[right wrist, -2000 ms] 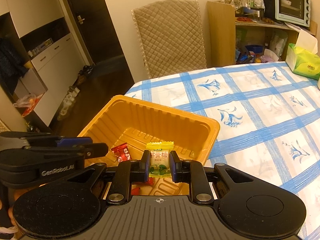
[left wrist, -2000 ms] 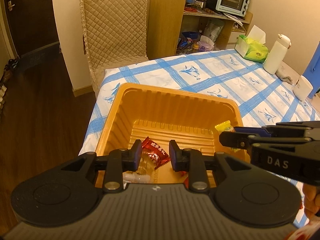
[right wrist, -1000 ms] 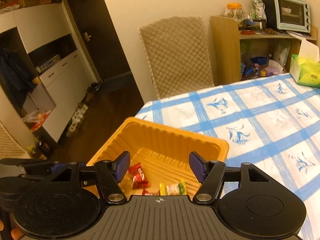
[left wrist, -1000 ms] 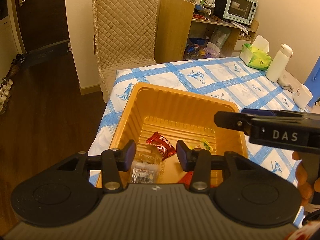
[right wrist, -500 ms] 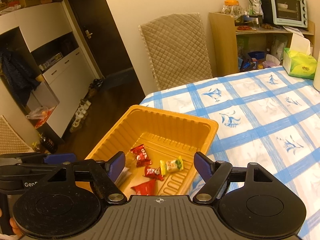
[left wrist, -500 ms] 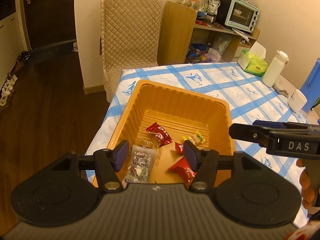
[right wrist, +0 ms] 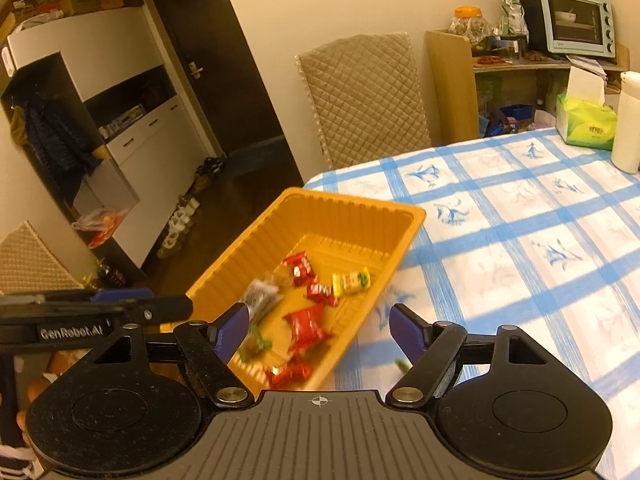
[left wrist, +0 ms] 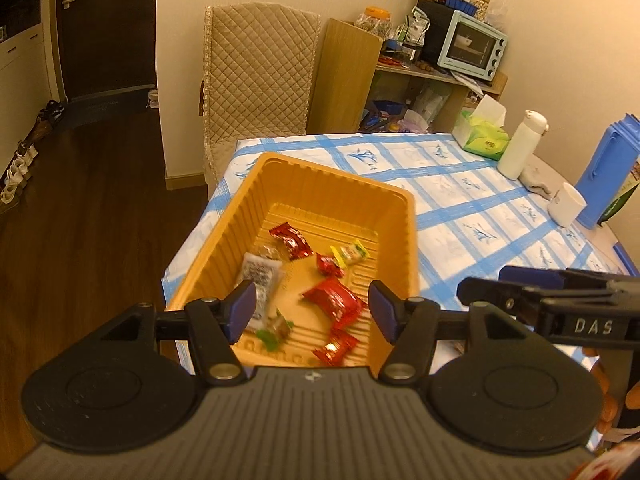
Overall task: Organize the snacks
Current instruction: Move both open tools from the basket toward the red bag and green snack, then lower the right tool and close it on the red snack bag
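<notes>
Left wrist view: orange tray (left wrist: 408, 216) sits at the near corner of the blue-checked tablecloth (left wrist: 480, 208), holding red, yellow and silver wrapped snacks (left wrist: 334, 300); left gripper (left wrist: 312, 308) and right gripper (right wrist: 318, 322) both hang above it, jaws apart, empty

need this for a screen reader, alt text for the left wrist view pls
An open left hand-held gripper hovers over an orange tray of wrapped snacks, among them a red packet and a yellow candy, on a blue-checked table. The right hand-held gripper enters from the right.
</notes>
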The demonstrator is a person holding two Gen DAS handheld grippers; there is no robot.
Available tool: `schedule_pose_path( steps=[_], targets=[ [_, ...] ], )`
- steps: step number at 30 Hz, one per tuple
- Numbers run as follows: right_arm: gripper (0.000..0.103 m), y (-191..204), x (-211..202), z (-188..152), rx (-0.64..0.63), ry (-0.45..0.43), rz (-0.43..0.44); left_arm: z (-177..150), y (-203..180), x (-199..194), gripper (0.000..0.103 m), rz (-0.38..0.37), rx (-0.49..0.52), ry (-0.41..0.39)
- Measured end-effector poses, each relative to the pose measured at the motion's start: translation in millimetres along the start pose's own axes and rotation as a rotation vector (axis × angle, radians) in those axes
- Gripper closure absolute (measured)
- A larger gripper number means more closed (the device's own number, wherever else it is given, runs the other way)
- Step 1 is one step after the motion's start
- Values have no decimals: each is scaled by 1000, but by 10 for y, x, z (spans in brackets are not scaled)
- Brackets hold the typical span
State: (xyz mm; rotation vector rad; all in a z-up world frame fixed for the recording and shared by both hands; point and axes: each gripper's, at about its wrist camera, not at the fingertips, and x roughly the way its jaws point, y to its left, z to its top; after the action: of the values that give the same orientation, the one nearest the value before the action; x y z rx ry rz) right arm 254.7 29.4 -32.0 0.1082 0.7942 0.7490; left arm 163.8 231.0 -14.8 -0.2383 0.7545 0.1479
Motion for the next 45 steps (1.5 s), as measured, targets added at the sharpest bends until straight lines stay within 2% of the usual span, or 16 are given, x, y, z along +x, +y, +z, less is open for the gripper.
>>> schedule_pose_path(
  steps=[11, 19, 27, 37, 45],
  targets=[
    [26, -188, -441, -390, -46, 46, 19, -403, -437, -343, 42, -13, -5, 9],
    [26, -528, -670, -691, -67, 113, 11, -758, -813, -324, 43, -18, -27, 74],
    [26, -850, -792, -853, -103, 156, 10, -1006, -1131, -246, 43, 2, -51, 118],
    [26, -1230, -718, -973, -251, 206, 22, -1172, -1429, -112, 43, 60, -80, 140],
    [26, -1426, -525, -974, -432, 223, 61, -1277, -1585, -12, 43, 116, -114, 155]
  ],
)
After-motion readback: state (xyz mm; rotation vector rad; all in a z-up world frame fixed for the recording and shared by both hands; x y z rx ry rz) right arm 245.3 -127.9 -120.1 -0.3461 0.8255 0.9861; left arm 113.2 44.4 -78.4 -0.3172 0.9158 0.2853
